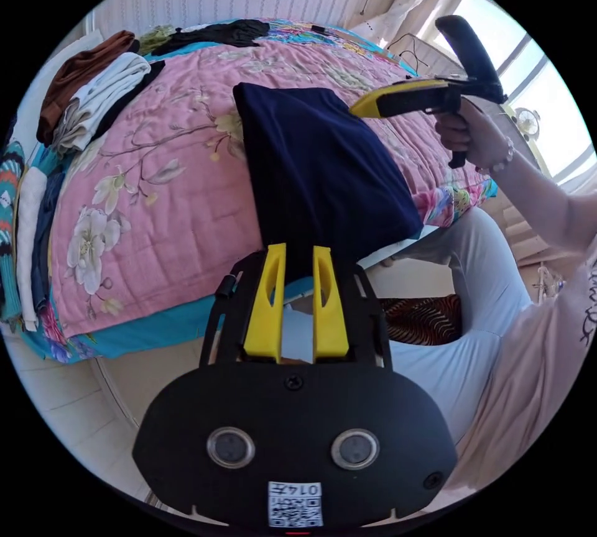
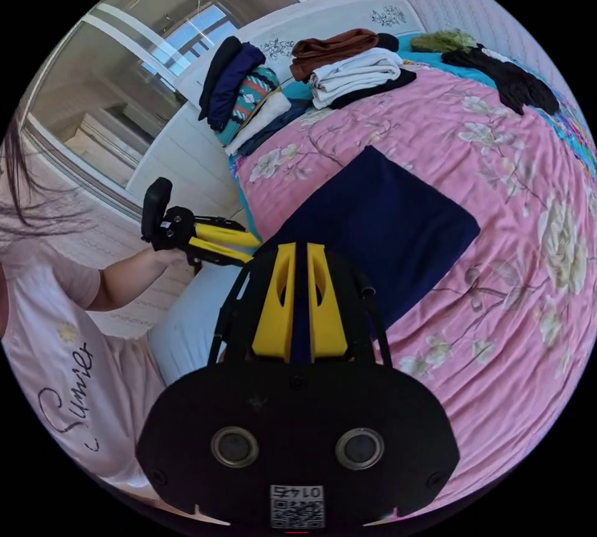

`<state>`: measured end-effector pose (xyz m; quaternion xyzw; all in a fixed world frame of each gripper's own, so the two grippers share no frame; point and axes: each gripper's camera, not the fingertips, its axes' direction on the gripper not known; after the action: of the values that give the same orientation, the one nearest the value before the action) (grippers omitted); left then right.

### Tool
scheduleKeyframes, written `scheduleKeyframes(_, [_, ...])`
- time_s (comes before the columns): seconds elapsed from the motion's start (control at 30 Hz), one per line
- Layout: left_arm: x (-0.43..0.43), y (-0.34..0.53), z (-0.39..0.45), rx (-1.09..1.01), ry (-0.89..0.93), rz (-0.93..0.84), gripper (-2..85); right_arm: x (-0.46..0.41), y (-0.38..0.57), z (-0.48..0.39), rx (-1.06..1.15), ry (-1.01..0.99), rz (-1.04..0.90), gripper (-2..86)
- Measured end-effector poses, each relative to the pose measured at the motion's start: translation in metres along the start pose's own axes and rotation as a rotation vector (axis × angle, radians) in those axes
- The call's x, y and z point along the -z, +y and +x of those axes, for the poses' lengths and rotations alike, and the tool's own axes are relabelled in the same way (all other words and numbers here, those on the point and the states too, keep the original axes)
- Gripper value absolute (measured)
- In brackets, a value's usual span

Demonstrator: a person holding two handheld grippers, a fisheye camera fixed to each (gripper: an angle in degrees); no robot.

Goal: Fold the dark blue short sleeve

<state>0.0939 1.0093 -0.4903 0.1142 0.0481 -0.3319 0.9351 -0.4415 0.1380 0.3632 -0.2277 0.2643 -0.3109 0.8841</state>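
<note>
The dark blue short sleeve shirt lies folded into a rectangle on the pink floral quilt, its near edge at the bed's side. My left gripper holds one near corner, with dark cloth between its yellow jaws; from the right gripper view the left gripper sits at the bed's edge. My right gripper is shut on the other near corner, a strip of blue cloth between its narrow-set jaws. In the left gripper view the right gripper meets the shirt's side edge, held by a hand.
Stacks of folded clothes line the head of the bed by the white headboard. A black garment lies at the far side. The person's leg stands against the bed's edge. A bright window is beyond.
</note>
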Motion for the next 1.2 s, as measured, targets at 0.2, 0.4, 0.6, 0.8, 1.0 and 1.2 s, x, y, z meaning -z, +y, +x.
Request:
scheduleKeyframes(0.2, [0.021,0.013,-0.021,0.012,0.01,0.044,-0.8,-0.011,-0.108,0.003,0.07,0.211,-0.068,6.4])
scheduleKeyframes(0.4, [0.017,0.018,-0.041,0.04,0.01,0.026,-0.5,-0.055,-0.197,0.011,0.179,0.378,-0.225,13.2])
scheduleKeyframes(0.6, [0.034,0.029,-0.051,0.13,-0.022,0.079,6.7,-0.081,-0.239,0.044,0.095,0.285,-0.369,16.6])
scheduleKeyframes(0.8, [0.049,0.027,-0.044,0.088,0.014,0.116,10.8,-0.072,-0.245,0.063,0.062,0.225,-0.315,14.7])
scheduleKeyframes(1.0, [0.03,0.015,-0.041,0.099,0.032,0.019,11.5,-0.064,-0.246,0.073,0.071,0.231,-0.317,12.5])
scheduleKeyframes(1.2, [0.032,0.016,-0.032,0.058,0.068,0.02,4.7,-0.049,-0.23,0.085,0.081,0.196,-0.326,6.0])
